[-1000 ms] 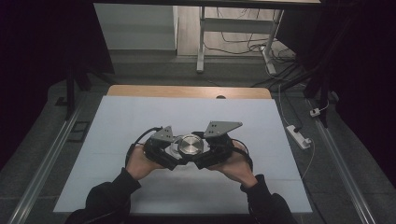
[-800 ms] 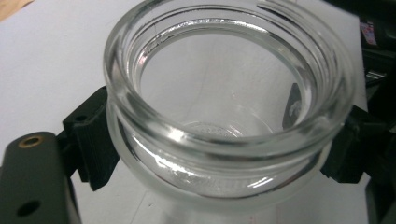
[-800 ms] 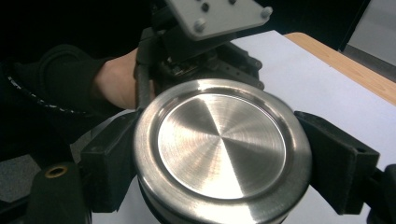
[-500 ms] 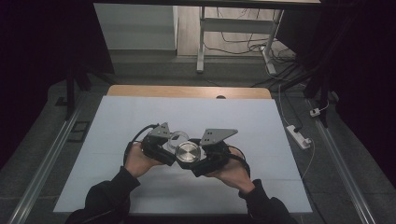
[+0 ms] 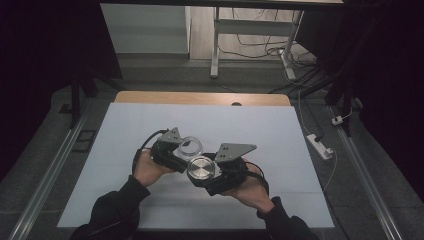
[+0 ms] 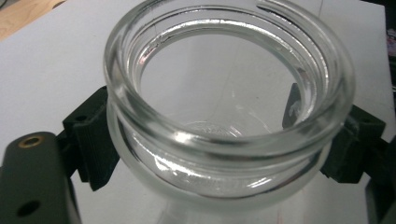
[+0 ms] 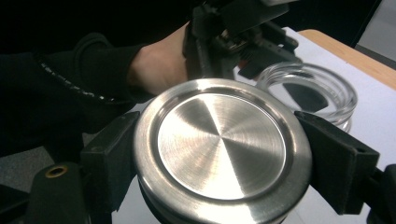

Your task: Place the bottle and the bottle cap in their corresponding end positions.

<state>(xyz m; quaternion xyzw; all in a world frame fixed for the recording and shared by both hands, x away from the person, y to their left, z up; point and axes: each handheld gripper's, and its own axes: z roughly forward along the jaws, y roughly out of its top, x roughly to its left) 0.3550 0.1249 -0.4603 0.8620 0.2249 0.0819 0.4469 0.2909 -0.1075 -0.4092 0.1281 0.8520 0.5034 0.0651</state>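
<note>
Left tool (image 5: 181, 151) clamped on the neck of a clear glass jar (image 5: 190, 147), mouth open, jaw pads pressing both sides. Right tool (image 5: 207, 172) clamped on a round steel lid (image 5: 201, 168), held just beside the jar, above the white counter (image 5: 280, 135).

- Your left gripper (image 5: 176, 151) is a black block with a grey three-cornered plate on top, pierced by small holes.
- A black cable loops from its rear past your wrist.
- Your right gripper (image 5: 220, 172) matches it: black body, grey three-cornered plate, and a black cable curling behind.
- Each gripper's jaws are matte black, blocky and square-edged, with a brass-ringed screw hole in the body near the base.
- You wear long black sleeves, snug to both wrists.
</note>
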